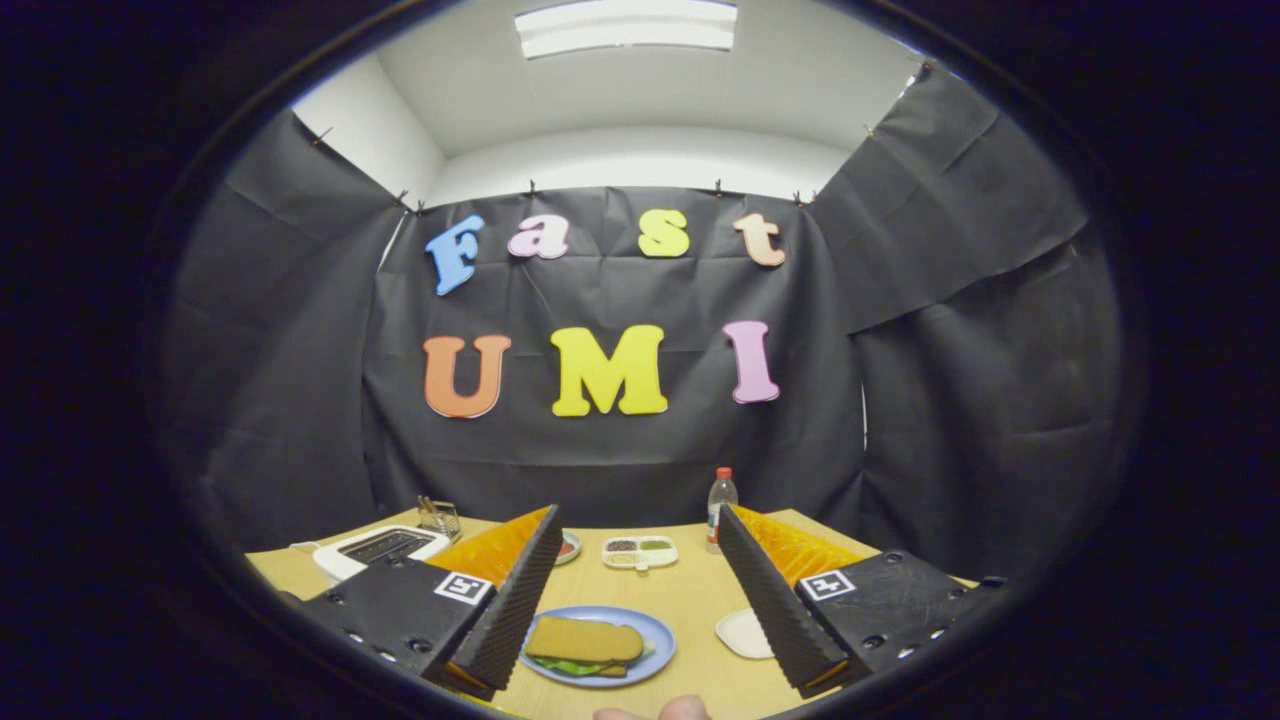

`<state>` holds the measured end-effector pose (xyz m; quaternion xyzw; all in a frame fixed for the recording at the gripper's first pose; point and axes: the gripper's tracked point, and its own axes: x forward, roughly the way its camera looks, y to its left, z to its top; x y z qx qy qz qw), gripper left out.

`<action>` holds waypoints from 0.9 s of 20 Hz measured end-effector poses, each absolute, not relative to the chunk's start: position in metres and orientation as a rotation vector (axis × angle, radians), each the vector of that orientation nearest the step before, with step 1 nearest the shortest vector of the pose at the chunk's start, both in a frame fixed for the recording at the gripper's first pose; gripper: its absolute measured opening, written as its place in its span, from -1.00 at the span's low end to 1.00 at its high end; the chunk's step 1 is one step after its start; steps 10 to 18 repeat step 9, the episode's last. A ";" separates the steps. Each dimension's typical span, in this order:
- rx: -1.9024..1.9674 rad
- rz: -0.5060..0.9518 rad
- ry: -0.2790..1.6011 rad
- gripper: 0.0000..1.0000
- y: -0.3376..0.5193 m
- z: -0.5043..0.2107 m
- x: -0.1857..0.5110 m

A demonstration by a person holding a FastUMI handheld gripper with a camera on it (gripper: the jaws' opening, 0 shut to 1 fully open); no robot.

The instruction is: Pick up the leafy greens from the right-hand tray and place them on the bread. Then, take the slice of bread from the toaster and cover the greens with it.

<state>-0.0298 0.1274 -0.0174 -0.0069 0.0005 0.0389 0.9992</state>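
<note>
Jaws are standing wide and holding nothing, the gripper (640,600) hovering above the bench (700,600) with its two ribbed fingers (515,600) splayed to either side of the plate (655,640). A fingertip of the person's hand (655,710) is peeking in at six o'clock, nearest of all.

Just ahead, between the fingers, the top slice of bread (585,638) is already lying over the leafy greens (570,665), which are showing as a green fringe under its near edge; the task appears finished. The risk now is in leaving: the left finger is sitting close to the plate's nine o'clock rim, and a sideways swing could be clipping it or nudging the slice askew.

A small white dish (742,633) is lying at three o'clock of the plate, beside the right finger, narrowing that side. Open bench is running toward twelve o'clock.

Farther off, the toaster (380,548) is standing at ten o'clock, its slots looking empty, though the angle is shallow. A compartment tray (640,552) and a bottle (720,508) are waiting near the far edge.
</note>
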 end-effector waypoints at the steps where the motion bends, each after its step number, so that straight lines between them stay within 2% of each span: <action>1: -0.032 0.081 -0.005 0.90 0.131 -0.015 -0.031; 18: -0.046 0.085 -0.022 0.86 0.145 -0.009 -0.035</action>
